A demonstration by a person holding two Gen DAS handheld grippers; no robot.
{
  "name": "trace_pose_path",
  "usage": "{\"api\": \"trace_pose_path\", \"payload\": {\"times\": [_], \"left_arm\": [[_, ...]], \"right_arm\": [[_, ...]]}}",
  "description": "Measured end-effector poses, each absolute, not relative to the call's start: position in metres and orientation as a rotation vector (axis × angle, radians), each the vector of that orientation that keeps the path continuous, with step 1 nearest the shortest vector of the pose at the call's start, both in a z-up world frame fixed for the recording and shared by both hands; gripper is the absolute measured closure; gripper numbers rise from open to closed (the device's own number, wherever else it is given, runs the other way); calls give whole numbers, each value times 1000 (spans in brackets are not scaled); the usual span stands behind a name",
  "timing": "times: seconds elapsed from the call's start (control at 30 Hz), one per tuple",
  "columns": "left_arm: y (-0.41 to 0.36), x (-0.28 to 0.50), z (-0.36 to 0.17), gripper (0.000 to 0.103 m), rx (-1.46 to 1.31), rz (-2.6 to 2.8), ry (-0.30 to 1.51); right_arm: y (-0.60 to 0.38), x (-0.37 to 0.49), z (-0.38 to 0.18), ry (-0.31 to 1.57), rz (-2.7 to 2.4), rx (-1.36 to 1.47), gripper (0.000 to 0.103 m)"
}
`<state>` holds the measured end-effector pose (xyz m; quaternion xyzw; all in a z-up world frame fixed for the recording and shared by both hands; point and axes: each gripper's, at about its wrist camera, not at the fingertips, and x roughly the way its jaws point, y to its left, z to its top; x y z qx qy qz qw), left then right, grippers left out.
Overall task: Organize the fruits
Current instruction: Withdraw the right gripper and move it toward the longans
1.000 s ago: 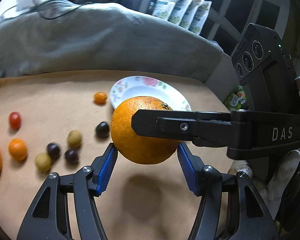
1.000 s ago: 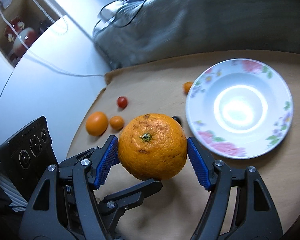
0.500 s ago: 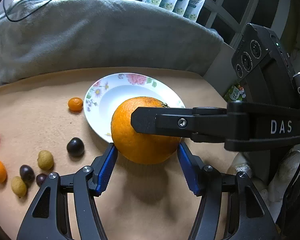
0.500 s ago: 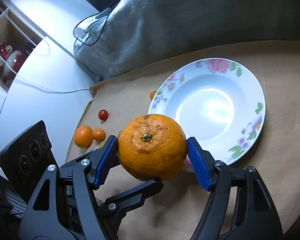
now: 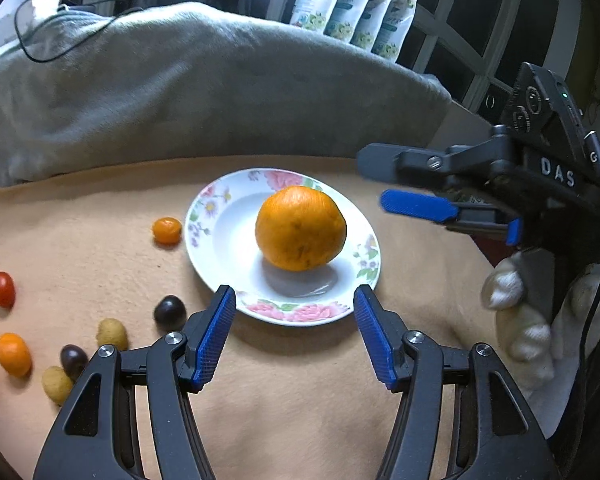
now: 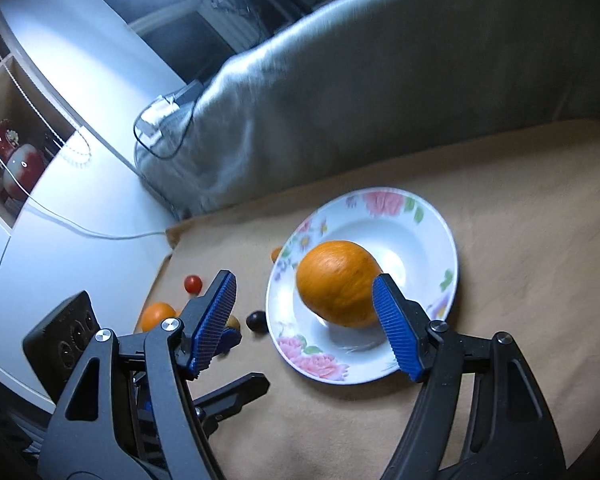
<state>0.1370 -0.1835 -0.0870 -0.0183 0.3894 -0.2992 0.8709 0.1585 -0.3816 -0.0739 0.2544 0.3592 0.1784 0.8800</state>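
A large orange [image 5: 300,227] lies in the white flowered plate [image 5: 220,240] on the tan cloth; it also shows in the right wrist view [image 6: 338,284] in the plate [image 6: 420,248]. My left gripper [image 5: 294,336] is open and empty, just in front of the plate. My right gripper [image 6: 304,320] is open and empty, drawn back above the plate's near side; it shows at the right of the left wrist view [image 5: 416,184]. Small fruits lie left of the plate: an orange kumquat [image 5: 167,231], a red tomato [image 5: 3,289], a dark grape [image 5: 169,309], yellow-brown ones [image 5: 111,333].
A grey blanket [image 5: 180,92] is heaped behind the cloth. Snack pouches [image 5: 356,4] stand at the back. A white cabinet [image 6: 80,184] with a cable borders the cloth's left edge. More small fruits [image 5: 13,354] lie at the far left.
Both grippers opened and let go of the orange, which now rests in the plate. Both have pulled back from it, the right one to the right.
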Motion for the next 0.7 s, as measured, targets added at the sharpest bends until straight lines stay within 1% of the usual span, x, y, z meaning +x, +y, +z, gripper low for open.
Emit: {"api": "trace_pose_path", "payload": {"times": [0.23, 0.7], "left_arm": [[-162, 126, -76, 42, -47, -594, 781], [-103, 93, -69, 42, -44, -484, 732]], "right_arm": [[-372, 146, -59, 701, 347, 463, 29], [-338, 116, -51, 640, 359, 275, 29]]}}
